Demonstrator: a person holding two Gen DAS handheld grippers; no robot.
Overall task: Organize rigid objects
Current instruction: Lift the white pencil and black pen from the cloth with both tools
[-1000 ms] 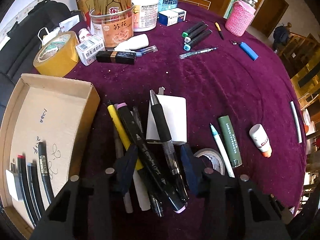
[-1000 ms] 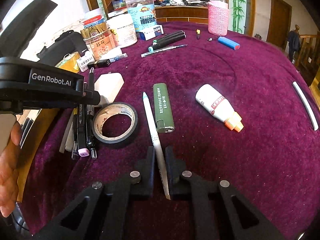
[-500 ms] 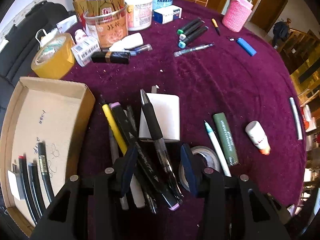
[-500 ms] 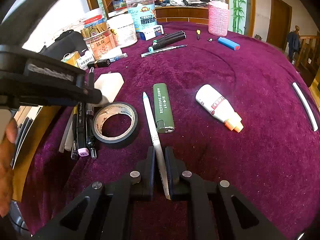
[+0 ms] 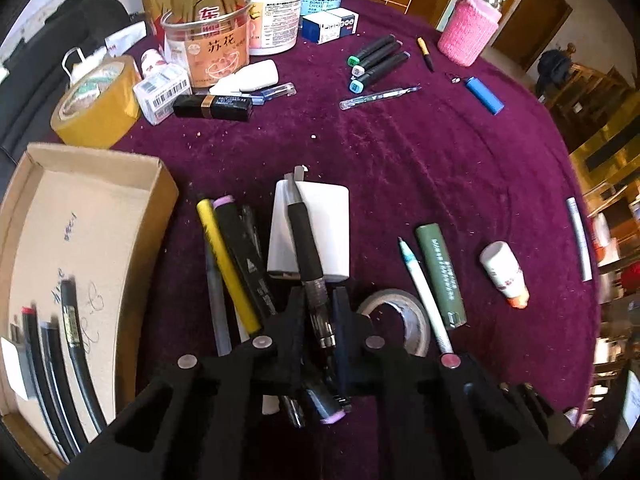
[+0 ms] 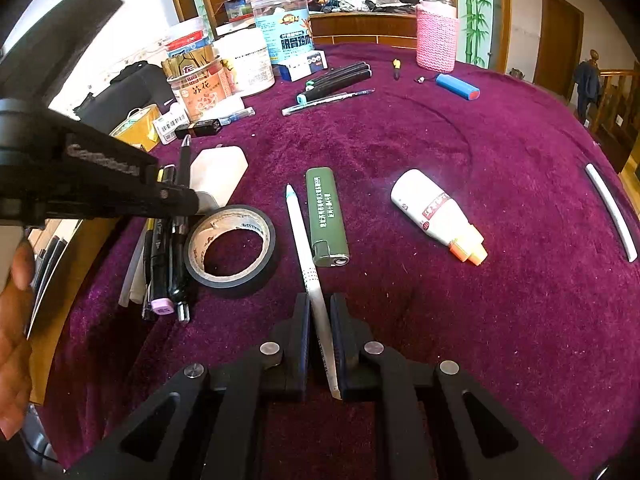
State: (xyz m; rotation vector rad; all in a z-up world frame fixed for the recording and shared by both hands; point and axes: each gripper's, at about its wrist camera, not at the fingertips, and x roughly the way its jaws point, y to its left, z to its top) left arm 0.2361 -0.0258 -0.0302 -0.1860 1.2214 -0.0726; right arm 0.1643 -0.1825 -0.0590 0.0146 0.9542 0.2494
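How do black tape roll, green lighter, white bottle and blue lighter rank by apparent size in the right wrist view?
1. black tape roll
2. white bottle and green lighter, too alike to rank
3. blue lighter, smallest, though farthest from the camera

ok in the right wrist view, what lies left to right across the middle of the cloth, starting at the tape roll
tape roll → white pen → green lighter → white bottle with orange cap → white stick near the table edge

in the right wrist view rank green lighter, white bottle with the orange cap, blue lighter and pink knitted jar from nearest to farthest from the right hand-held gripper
1. green lighter, just ahead of the right hand-held gripper
2. white bottle, ahead to the right
3. blue lighter, far right
4. pink knitted jar, at the table's far edge
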